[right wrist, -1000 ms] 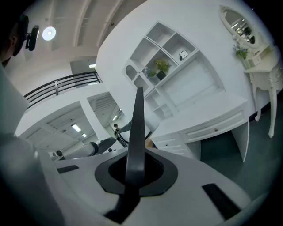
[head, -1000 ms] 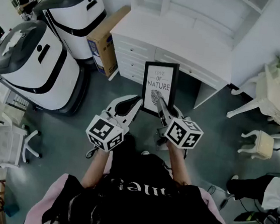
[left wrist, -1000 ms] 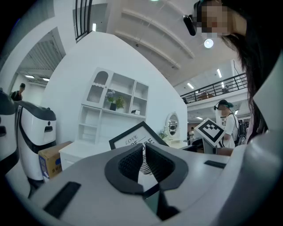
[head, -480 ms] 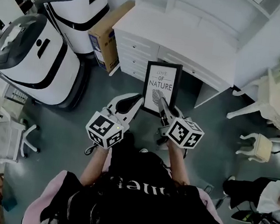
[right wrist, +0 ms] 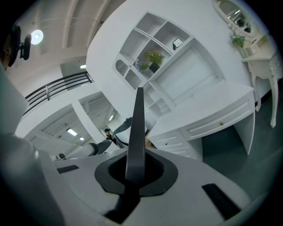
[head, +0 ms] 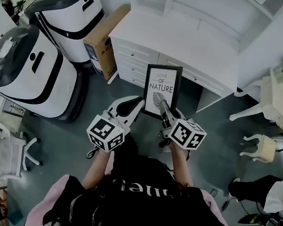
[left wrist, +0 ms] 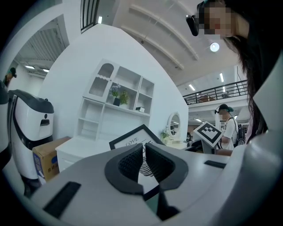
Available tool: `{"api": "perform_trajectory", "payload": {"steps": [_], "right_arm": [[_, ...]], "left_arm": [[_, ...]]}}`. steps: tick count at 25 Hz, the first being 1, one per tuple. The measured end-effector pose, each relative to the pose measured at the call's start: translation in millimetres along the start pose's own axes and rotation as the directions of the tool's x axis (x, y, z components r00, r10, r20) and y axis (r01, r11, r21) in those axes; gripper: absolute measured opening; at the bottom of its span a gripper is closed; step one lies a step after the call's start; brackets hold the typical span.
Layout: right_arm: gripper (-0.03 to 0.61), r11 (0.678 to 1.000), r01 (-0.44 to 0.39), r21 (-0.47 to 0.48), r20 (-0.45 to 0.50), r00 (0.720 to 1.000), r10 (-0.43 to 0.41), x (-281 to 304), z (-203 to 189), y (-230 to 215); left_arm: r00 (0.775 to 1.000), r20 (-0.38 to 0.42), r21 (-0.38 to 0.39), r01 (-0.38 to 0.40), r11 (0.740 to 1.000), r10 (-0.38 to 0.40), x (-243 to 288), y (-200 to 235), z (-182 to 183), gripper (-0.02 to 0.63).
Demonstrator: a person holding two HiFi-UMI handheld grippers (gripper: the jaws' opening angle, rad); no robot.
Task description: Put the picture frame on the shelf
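The picture frame is black with a white print reading "LOVE OF NATURE". It is held upright in the air in front of the white desk. My right gripper is shut on the frame's lower right edge. In the right gripper view the frame runs edge-on up from between the shut jaws. My left gripper is shut on nothing, just left of the frame's lower corner. Beyond its tips I see the frame and the white shelf unit with a small plant.
Two large white and black machines stand on the left, with a cardboard box leaning by the desk. A cream vanity table and stool are at the right. A person's legs show at lower right.
The grippers and the frame keep the same pose. Only the surroundings shift slightly as the head camera drifts.
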State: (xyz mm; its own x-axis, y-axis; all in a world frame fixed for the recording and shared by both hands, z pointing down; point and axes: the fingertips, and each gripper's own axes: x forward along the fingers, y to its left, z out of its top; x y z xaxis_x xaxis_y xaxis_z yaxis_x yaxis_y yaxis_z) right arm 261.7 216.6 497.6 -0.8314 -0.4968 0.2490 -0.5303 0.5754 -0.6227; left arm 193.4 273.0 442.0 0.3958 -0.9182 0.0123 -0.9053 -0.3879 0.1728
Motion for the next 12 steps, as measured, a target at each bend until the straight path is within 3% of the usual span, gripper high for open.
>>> {"api": "perform_trajectory", "payload": {"steps": [5,12], "right_arm": [[0.052,1.0,0.013,0.013,0.002,1.0,-0.013,46,21,4],[0.052,0.999,0.025,0.039,0.019,1.0,-0.025,118,41,20]], "left_arm": [[1.0,0.006,0.04,0.028,0.999,-0.029,19,47,23,0.029],[0.997,-0.01,0.04,0.074,0.996,-0.074,31,116,45,0.029]]}}
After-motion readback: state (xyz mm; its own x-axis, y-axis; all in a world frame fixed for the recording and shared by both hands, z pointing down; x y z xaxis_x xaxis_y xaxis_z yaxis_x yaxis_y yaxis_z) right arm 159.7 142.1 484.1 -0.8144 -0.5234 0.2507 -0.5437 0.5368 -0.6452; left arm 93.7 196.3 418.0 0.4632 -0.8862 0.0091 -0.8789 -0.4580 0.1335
